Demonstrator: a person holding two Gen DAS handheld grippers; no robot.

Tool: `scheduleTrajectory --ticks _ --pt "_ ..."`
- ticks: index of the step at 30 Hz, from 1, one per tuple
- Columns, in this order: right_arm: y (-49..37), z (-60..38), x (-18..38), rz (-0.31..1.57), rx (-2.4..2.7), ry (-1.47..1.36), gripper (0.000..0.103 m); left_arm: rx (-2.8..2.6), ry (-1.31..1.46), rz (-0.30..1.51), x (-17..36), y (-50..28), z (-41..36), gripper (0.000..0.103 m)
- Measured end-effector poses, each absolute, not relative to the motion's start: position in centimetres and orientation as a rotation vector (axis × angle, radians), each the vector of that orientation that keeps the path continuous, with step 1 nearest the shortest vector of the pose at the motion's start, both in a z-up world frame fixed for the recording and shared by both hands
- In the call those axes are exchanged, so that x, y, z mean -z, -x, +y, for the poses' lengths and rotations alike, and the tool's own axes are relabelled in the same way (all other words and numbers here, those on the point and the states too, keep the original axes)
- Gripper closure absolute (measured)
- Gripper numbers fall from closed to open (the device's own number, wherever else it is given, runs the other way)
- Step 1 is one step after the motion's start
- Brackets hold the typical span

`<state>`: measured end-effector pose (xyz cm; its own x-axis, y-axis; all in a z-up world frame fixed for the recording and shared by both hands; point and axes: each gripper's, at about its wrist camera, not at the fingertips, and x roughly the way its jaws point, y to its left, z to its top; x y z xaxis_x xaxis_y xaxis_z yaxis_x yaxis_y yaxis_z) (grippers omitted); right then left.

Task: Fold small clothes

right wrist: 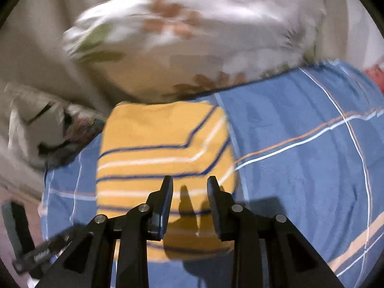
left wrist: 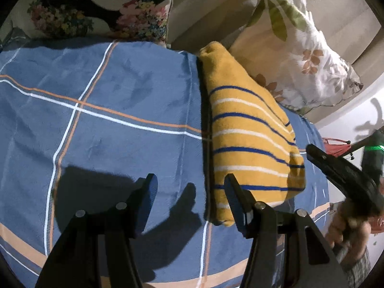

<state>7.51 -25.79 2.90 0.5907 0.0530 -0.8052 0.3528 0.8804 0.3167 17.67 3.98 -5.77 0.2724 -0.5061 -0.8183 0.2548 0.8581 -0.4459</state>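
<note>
Your left gripper (left wrist: 189,184) fills the near edge of the left wrist view, its two black fingers standing well apart with nothing between them — only the blue checked bedsheet (left wrist: 108,124) shows in the gap, along with the fingers' own dark shadows. Its right finger overlaps the near left edge of the yellow striped garment (left wrist: 249,134) in that view; whether it touches the cloth, you cannot tell from here.

That garment lies folded into a long, narrow bundle on the sheet, running from near to far, with blue and white stripes across its near half and plain yellow at its far end. It sits to the right of your left gripper and just beside the white pillow with brown and green leaves (left wrist: 312,55), which leans at the far right. A second pillow with a flower print (left wrist: 100,16) stands at the far left, well apart from the garment.

Your right gripper (right wrist: 189,187) hangs over the near part of the same garment (right wrist: 165,132) in the right wrist view, its fingers apart by a narrower gap and closed on nothing — their shadow falls on the yellow cloth below. From the left wrist view you see that gripper (left wrist: 336,168) at the far right, blurred, with your hand (left wrist: 345,228) around its handle.
</note>
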Motion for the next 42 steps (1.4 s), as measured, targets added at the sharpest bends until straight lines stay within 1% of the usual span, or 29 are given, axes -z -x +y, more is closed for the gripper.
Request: scheduleTrajectory --ticks 2,5,7,9,13,18,21,23,24,25,26,28,30,31,35,38,42 --pt "-7.0 -24.6 -2.5 0.95 0.129 -0.496 0.072 0.507 0.241 1.198 5.8 -17.4 3.9 0.047" --pt "-6.3 -24.8 0.4 1.032 0.133 -0.54 0.072 0.479 0.212 1.187 5.3 -16.5 3.6 0.047" --pt "-5.4 -25.8 1.7 1.057 0.162 -0.554 0.074 0.458 0.191 1.173 4.9 -15.7 3.6 0.047" --pt "-4.3 -26.7 1.4 1.019 0.152 -0.589 0.074 0.411 0.162 1.151 4.5 -14.7 3.7 0.047" --pt "-2.3 -27.2 0.0 0.989 0.139 -0.57 0.072 0.321 0.128 1.107 3.4 -12.2 3.4 0.047" --pt "-0.4 -27.1 -0.9 0.999 0.125 -0.496 0.071 0.243 0.038 1.014 1.6 -8.8 1.5 0.046" --pt "0.3 -26.5 -1.0 1.01 0.112 -0.459 0.071 0.206 -0.009 0.922 -0.1 -6.3 0.1 0.045" --pt "0.6 -26.3 -1.2 1.011 0.102 -0.43 0.069 0.186 -0.022 0.853 -1.2 -4.8 -0.5 0.041" --pt "1.0 -26.0 -1.4 1.008 0.095 -0.411 0.068 0.175 -0.022 0.816 -1.8 -4.1 -0.6 0.036" --pt "1.4 -25.9 -1.5 1.004 0.087 -0.398 0.067 0.166 -0.016 0.781 -2.4 -3.5 -0.6 0.028" --pt "1.7 -25.6 -1.7 1.0 0.078 -0.388 0.065 0.162 -0.006 0.75 -3.0 -2.8 -0.6 0.024" --pt "2.3 -25.1 -2.1 0.991 0.056 -0.371 0.063 0.152 0.014 0.701 -4.1 -1.8 -0.3 0.011" --pt "2.9 -24.7 -2.5 0.98 0.043 -0.368 0.061 0.117 0.023 0.65 -5.5 -0.7 0.0 0.005" --pt "3.0 -24.6 -2.7 0.976 0.04 -0.366 0.061 0.094 0.022 0.64 -6.0 -0.5 0.1 0.003" --pt "4.0 -24.0 -3.4 0.959 0.039 -0.358 0.055 0.004 0.012 0.664 -6.2 0.0 0.3 0.003" --pt "4.5 -23.6 -3.7 0.956 0.053 -0.344 0.05 0.009 -0.007 0.698 -5.3 0.3 0.4 0.003" --pt "5.0 -23.4 -3.3 0.97 0.093 -0.335 0.048 0.085 -0.026 0.784 -3.6 0.1 -0.1 0.003"
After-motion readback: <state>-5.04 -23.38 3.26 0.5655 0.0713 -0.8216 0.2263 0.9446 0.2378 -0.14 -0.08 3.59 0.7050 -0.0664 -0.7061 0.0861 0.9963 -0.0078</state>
